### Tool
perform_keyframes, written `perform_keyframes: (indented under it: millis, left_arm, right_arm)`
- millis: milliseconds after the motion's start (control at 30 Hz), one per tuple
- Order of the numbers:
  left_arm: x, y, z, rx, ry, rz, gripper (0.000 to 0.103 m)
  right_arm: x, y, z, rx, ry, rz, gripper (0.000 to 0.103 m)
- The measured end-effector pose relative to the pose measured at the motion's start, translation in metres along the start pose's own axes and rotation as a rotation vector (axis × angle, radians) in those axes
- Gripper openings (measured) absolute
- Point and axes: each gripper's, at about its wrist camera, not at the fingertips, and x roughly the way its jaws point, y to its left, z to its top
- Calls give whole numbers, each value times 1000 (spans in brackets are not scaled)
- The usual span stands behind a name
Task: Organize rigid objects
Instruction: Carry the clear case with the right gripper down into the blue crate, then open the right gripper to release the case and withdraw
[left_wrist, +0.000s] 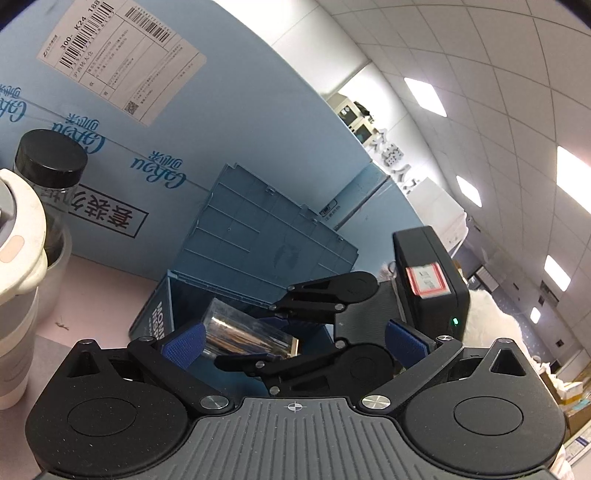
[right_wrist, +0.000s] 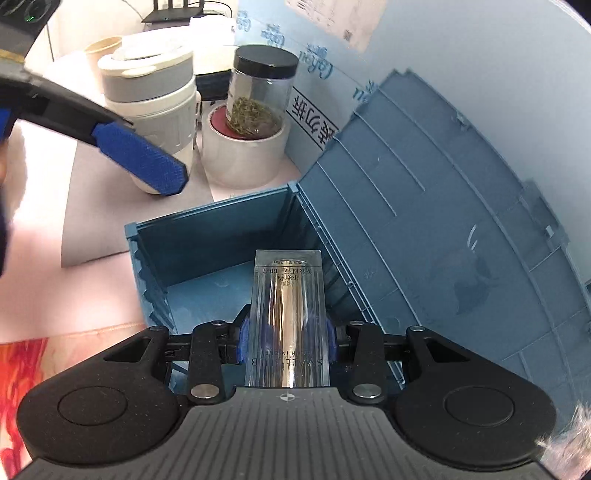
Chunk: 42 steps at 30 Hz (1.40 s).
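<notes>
Two jaws: right gripper (right_wrist: 287, 345) clamps clear tube box (right_wrist: 287, 325) above blue crate (right_wrist: 207, 229); left gripper (left_wrist: 295, 341) spread, holding nothing.

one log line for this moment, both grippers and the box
right hand-held gripper: shut on clear cosmetic bottle, over open blue box | left hand-held gripper: open, empty | lid up | jar, cup outside

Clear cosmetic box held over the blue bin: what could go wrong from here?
1. The clear cosmetic box is smooth plastic, pinched near one end by the right gripper; it could slip or pivot as it goes down.
2. The blue bin has a raised lid close beside the box; a sideways drift might knock it.
3. The left gripper, jaws open, hovers close by and could collide.
</notes>
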Motion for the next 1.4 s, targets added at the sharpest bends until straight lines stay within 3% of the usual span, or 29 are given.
perform_keyframes:
  millis: [300, 900, 1033, 1300, 1400]
  left_arm:
    - [4, -1, 1, -1, 6, 2, 103]
    - [4, -2, -1, 17, -1, 15, 103]
    - [3, -3, -1, 24, -8, 10, 103]
    - [2, -8, -2, 47, -26, 16, 103]
    - [1, -11, -3, 54, -44, 14, 103]
  right_arm:
    - [11, -16, -6, 131, 18, 76, 35]
    - [16, -9, 8, 143, 77, 6, 39]
    - [8, -5, 6, 133, 57, -25, 40]
    - [-36, 1, -9, 177, -65, -90, 41]
    - [-58, 11, -18, 188, -131, -148, 50]
